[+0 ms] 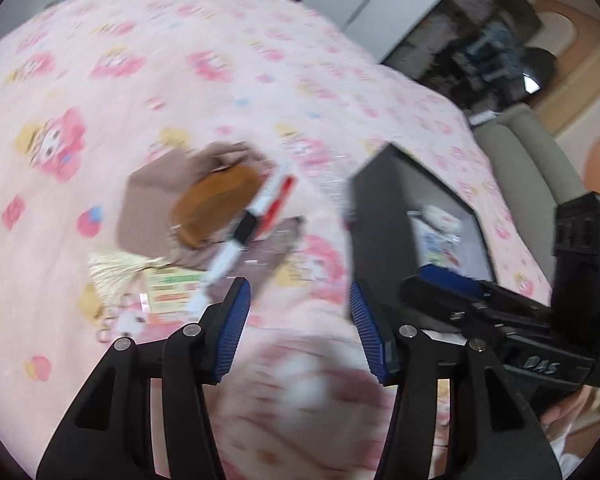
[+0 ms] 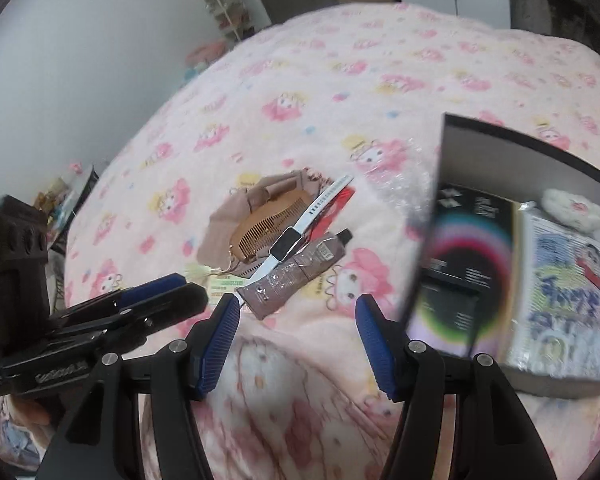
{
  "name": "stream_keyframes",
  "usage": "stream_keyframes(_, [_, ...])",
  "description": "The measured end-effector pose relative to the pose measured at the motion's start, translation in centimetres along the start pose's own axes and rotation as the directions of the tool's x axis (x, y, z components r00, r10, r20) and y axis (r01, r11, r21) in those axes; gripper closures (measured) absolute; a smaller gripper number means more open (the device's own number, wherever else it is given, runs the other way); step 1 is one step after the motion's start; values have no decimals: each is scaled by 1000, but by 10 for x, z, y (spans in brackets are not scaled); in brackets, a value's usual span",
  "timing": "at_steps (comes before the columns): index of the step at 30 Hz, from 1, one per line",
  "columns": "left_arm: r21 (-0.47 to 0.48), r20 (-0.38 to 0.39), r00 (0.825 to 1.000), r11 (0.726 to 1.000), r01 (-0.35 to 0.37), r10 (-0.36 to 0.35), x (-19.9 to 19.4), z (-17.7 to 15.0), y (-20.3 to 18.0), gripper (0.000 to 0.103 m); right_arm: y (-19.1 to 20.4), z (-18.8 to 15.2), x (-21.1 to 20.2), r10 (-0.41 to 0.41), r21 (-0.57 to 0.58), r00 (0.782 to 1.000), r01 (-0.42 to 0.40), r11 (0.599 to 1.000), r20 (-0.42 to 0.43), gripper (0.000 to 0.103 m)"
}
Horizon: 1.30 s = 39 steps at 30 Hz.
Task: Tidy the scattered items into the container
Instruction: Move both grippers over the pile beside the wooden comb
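- Bed cover: pink fleece printed with cartoon figures; it carries everything listed below.
- Container: dark open box with a pale inner wall, lying on the cover toward the bed's right edge as the right wrist view shows it; also seen in the left wrist view.
- Contents of the container: a printed packet with blue lettering, a small white plush piece at its far corner, and a black box with a rainbow ring leaning at its near left wall.
- Scattered heap, middle of the cover, well apart from the container and left of it:
  - beige pouch, lowest in the heap;
  - wooden comb lying on the pouch, with a pale tassel at its near end;
  - white smart band with a dark screen, laid diagonally across the comb;
  - red card under the band's far end;
  - brownish tube with a black cap, just beside the band on its right;
  - green-and-orange printed slip at the heap's near edge.
- Left gripper: jaws parted, blue pads bare, nothing between them; it hangs over the cover between heap and container.
- Right gripper: jaws parted and empty, above the cover just near of the tube.
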State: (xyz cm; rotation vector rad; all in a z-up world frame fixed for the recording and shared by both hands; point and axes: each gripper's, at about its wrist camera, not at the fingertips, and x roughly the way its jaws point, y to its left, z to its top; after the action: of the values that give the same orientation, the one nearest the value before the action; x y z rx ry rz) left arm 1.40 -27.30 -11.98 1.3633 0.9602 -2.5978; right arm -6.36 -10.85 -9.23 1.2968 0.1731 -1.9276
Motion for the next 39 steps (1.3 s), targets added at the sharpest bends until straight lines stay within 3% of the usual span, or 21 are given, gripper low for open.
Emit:
stream_keyframes(4, [-70,-65,993,992,-102,98,30,3,38,51,4,10,29,-3,-8,998,3,1000,-60,46])
stream_keyframes(5, [-96,-80,993,990,-99,92,36,2,47,51,5,13,35,-1,-8,997,0,1000,-78,46])
stream_keyframes(8, [-156,-138,990,987,-37,15,54,-4,68,51,7,22,55,14,1,993,-14,1000,-120,46])
stream_keyframes(11, [-156,-188,981,987,23,-53,71,-9,74,51,4,33,76,-4,26,989,8,1000,-146,46])
stream_keyframes(18, [-177,-179,977,981,85,-117,83,3,77,52,-11,49,115,-28,93,978,49,994,-209,46])
stream_keyframes(22, [-145,-177,976,984,102,-128,71,2,66,59,-16,55,126,-59,108,975,84,991,-214,46])
stream_keyframes(23, [-135,-198,973,987,92,-118,72,0,64,70,-17,56,128,-65,108,974,90,990,-219,46])
stream_keyframes(25, [-111,-275,958,992,53,-82,82,-5,59,82,-17,55,135,-80,101,970,106,989,-231,46])
stream_keyframes(28, [-155,-312,942,985,80,-125,96,-6,67,83,-17,50,149,-77,104,957,110,988,-280,46])
stream_keyframes(33, [-218,-289,945,972,87,-150,108,0,79,81,-27,45,168,-12,159,937,72,985,-348,42])
stream_keyframes(39, [-204,-248,962,977,66,-117,104,5,73,83,-21,50,167,4,133,945,41,990,-326,45])
